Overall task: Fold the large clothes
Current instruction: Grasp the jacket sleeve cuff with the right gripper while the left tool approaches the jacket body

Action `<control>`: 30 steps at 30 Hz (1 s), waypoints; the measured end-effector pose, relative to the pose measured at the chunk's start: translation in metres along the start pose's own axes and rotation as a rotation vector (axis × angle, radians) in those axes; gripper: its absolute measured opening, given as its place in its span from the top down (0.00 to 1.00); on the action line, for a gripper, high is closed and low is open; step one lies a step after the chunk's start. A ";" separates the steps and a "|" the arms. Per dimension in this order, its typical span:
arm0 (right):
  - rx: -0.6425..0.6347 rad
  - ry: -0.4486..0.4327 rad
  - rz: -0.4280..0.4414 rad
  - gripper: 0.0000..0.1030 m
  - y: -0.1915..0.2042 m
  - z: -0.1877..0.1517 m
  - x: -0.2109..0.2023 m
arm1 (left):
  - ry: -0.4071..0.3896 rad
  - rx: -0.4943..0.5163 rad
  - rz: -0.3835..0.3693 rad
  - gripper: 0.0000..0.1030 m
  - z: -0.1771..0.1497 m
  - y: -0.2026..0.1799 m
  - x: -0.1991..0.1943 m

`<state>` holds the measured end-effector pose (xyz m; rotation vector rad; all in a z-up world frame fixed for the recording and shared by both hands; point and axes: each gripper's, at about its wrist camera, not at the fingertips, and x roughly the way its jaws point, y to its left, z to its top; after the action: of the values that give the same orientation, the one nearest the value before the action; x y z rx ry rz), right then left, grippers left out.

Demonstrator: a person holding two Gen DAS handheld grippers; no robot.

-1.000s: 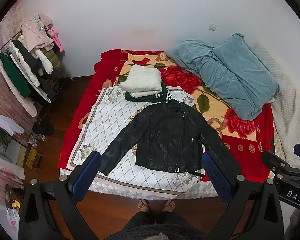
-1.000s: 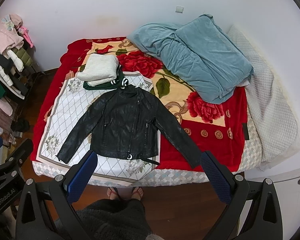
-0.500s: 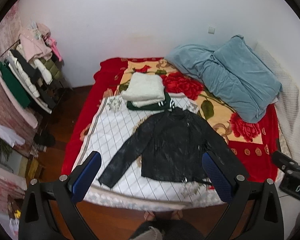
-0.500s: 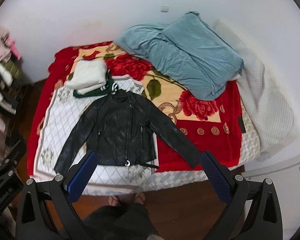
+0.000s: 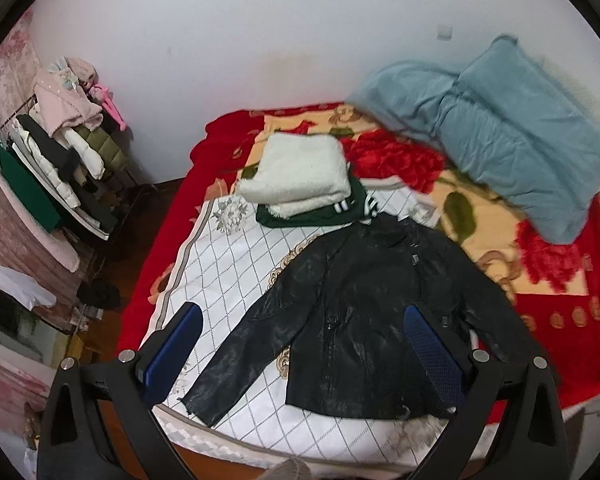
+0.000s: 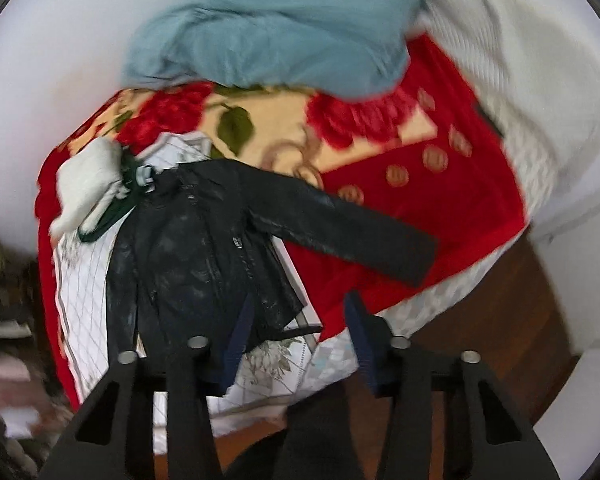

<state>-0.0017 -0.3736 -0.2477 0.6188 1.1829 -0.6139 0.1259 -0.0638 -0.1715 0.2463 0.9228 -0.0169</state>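
Your left hand-held gripper (image 5: 300, 344) is spread wide, nothing between its blue-padded fingers (image 5: 176, 344), and it hangs over the near half of the bed (image 5: 160, 256). Your right hand-held gripper (image 6: 296, 344) is parted too, but narrower, and it grips nothing; its view is motion-blurred and tilted.

There are no containers in view; everything sits on the bed.

The black leather-look jacket (image 5: 364, 320) lies front side up on the white diamond-patterned sheet (image 5: 236, 256), hem towards you, collar away. Both sleeves are spread out to the sides. The sleeve on the left of the view angles down across the white sheet, cuff near the bed's front edge. In the right wrist view the other sleeve (image 6: 340, 224) reaches out over the red floral blanket (image 6: 440, 200). The front zipper runs down the middle, and the surface is shiny and creased.

Just past the collar is a stack: folded white fluffy garment (image 5: 300, 172) on top of a dark green garment with white stripes (image 5: 312, 216). The stack touches or nearly touches the collar; you can't tell which.

Crumpled blue-grey duvet (image 5: 500, 132) sits at the far right of the bed, well apart from the jacket. A clothes rack with hung coats (image 5: 56, 148) stands left of the bed by the wall.
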 end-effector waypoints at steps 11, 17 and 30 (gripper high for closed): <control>0.506 0.259 0.091 0.72 -0.153 0.001 0.280 | 0.259 0.054 0.086 0.00 -0.033 -0.095 0.183; 0.857 0.243 0.230 0.41 -0.206 -0.028 0.377 | 0.352 0.120 0.096 0.00 -0.068 -0.136 0.263; 1.086 -0.030 0.114 0.75 -0.216 -0.006 0.425 | 0.388 0.167 -0.012 0.00 -0.095 -0.200 0.325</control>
<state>-0.0509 -0.5639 -0.6818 1.5635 0.6992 -1.1591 0.2239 -0.2081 -0.5246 0.4088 1.3110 -0.0590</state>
